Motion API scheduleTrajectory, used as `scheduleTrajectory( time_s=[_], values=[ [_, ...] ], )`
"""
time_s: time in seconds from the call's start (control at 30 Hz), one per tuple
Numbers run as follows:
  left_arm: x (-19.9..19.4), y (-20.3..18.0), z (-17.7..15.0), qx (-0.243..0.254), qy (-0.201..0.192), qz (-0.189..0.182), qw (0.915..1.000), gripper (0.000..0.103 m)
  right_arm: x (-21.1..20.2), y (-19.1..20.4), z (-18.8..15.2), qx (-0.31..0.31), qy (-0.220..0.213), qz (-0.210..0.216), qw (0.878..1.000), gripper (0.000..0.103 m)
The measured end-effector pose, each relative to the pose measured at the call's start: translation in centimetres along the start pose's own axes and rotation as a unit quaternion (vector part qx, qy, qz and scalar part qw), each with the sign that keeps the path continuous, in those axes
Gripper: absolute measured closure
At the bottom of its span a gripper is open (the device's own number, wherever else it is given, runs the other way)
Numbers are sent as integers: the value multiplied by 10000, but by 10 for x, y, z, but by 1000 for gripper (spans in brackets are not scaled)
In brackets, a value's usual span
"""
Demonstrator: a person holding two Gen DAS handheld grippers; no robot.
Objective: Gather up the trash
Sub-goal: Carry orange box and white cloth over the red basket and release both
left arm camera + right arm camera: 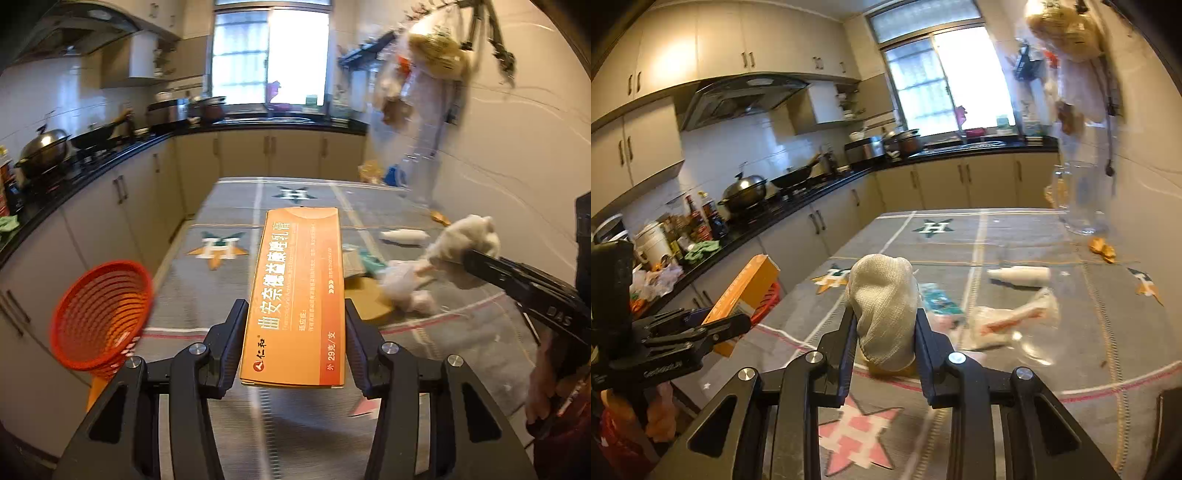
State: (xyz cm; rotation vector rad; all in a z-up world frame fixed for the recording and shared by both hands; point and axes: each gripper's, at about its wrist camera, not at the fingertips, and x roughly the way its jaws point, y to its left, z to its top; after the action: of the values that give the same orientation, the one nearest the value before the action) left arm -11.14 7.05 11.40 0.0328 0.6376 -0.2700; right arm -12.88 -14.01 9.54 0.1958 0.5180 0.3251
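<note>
Box in my left gripper [295, 314]: the orange ointment carton [301, 295] reads 仁和, 曲安奈德益康唑乳膏, 适应症, 外, 29克/支.
My right gripper's body [546, 299]: "DAS" in raised letters.
Tablecloth [1015, 236]: an "H" inside each star.

The left black two-finger gripper [295, 314] is pointing forward and somewhat downward, its jaws clamping the sides of a long orange cardboard box [299, 291]. The right black two-finger gripper [884, 325] is angling downward too, its jaws pinching a crumpled white cloth wad [882, 310]. A hand [546, 387] is gripping the right handle.
</note>
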Motion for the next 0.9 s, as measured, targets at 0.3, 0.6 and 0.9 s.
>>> scheduleTrajectory(
  time_s=[0.3,0.6,0.9],
  values=[
    [0,60,-11,-503,71,587,9970,55,38,37,7,-191,384,528,9977,71],
    [-6,106,-20,-888,58,1075,9902,55,79,81,11,-435,808,990,9908,71],
    [0,150,-30,-1236,134,1686,9778,55,116,127,16,-775,1128,1356,9813,71]
  ],
)
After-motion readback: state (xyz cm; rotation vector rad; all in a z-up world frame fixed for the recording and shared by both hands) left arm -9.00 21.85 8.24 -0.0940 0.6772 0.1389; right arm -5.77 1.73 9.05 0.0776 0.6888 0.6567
